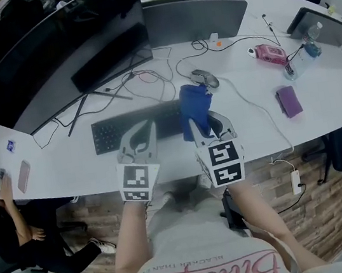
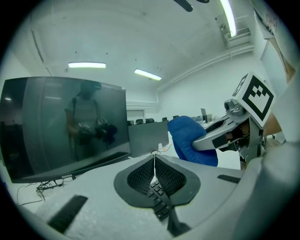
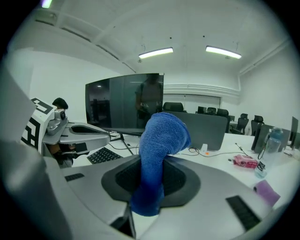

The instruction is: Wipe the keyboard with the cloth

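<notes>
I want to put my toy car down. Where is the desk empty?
Bare desk lies between the phone and the keyboard, and between the mouse and the purple pouch, though a white cable crosses there. Behind the keyboard it is crowded with cables.

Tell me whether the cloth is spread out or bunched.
Bunched. The blue cloth stands in a hump, pinched in the right gripper, not laid flat.

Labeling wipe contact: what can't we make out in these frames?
- Right end of keyboard: head view, behind cloth and right gripper.
- Cloth-keyboard contact: head view, covered by the cloth.
- Most of the keyboard: left gripper view, behind the shut left gripper.
- Keyboard lettering: every view, too small.
</notes>
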### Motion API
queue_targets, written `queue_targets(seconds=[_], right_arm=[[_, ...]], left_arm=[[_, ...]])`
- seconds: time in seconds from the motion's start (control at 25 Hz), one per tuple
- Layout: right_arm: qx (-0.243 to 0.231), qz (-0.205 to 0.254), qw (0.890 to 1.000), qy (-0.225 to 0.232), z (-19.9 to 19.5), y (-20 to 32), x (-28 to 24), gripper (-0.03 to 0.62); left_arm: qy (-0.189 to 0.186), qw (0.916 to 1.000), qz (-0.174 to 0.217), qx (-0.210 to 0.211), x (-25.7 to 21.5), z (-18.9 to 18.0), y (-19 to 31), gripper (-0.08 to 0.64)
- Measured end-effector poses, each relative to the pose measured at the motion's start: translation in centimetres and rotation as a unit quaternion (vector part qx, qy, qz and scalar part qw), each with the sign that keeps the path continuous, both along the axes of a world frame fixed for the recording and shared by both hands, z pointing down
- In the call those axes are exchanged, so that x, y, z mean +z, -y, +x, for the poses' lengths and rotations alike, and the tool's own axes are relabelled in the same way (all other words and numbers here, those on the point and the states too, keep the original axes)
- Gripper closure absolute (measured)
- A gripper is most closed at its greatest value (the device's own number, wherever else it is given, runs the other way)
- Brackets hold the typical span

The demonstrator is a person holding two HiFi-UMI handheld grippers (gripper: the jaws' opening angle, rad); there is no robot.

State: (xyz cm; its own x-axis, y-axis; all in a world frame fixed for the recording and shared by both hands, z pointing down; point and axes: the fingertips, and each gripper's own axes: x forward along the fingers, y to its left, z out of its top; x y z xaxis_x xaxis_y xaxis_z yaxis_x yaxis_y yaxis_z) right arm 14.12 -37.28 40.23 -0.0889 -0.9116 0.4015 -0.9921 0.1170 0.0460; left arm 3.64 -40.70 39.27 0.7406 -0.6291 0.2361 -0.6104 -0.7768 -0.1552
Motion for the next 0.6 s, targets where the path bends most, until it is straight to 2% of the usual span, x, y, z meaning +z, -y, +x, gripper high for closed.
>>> queue_targets(seconds=[0.24,0.6], right_arm=[[-0.033,0.068,0.997,-0.005,-7.2,-0.2,-3.1,0.505],[-0.035,0.117,0.992,-0.031,-14.0,-0.6,-5.2,0.505]], left_arm=[[-0.018,0.9992,0.033,0.01,-2.5,-4.0,-0.7,0.554],[-0.054,0.9966,0.062,0.007,-5.1,-8.7,-1.3,0.554]])
